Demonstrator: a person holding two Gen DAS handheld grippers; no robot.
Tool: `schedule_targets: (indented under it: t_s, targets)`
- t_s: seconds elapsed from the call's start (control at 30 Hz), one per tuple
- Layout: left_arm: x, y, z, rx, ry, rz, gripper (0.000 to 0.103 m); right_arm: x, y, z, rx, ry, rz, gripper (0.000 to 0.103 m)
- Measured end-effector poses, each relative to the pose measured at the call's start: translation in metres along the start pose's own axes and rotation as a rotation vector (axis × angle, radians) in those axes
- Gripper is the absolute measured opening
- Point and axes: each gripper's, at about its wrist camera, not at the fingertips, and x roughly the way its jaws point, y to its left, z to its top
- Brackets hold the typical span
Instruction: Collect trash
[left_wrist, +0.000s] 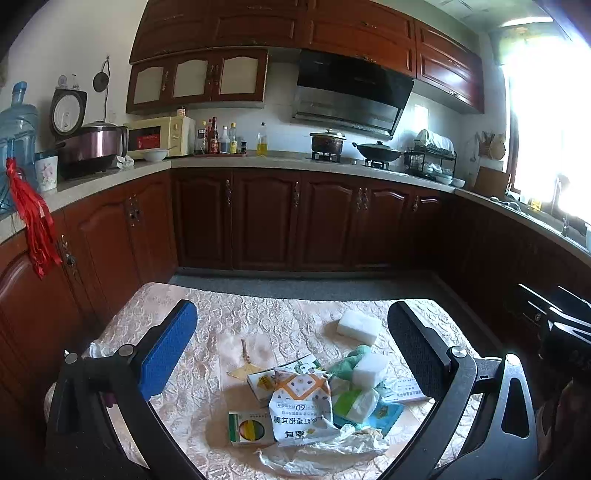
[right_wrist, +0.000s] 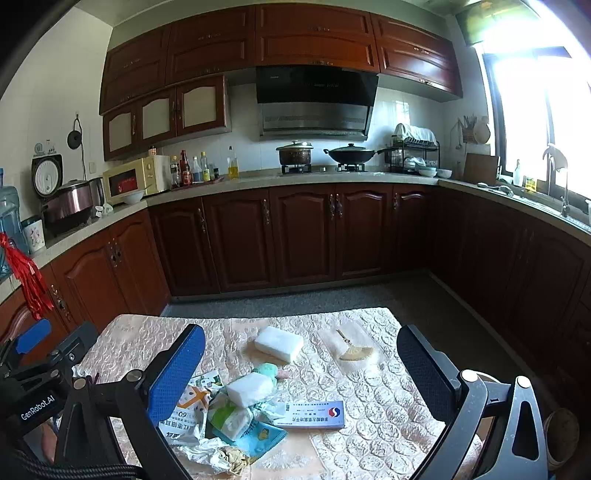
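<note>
Both tongs stand wide apart and hold nothing: the left gripper (left_wrist: 291, 343) and right gripper (right_wrist: 301, 363) hover above the table (right_wrist: 369, 406). Between their fingers lies the trash pile (left_wrist: 314, 402), with a white-and-orange bag (left_wrist: 301, 406) and medicine box (right_wrist: 314, 414). Farther back rest a white sponge (right_wrist: 279, 343) and small brush (right_wrist: 352, 349).

Tabletop (right_wrist: 369, 406) bare from 1 to 5 o'clock in right wrist view; trash pile (right_wrist: 229, 413) obstructs 7 o'clock; sponge (right_wrist: 279, 343) obstructs 12 o'clock
</note>
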Motion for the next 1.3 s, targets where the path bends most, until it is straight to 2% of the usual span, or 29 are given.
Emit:
schedule_targets:
  t_s: [1.3]
  targets:
    - [-0.0007,0.0065,0.0085,-0.014,-0.004,0.029,0.103,-0.0001,-0.0058,0.0020,0.009,0.008,0.012,0.103]
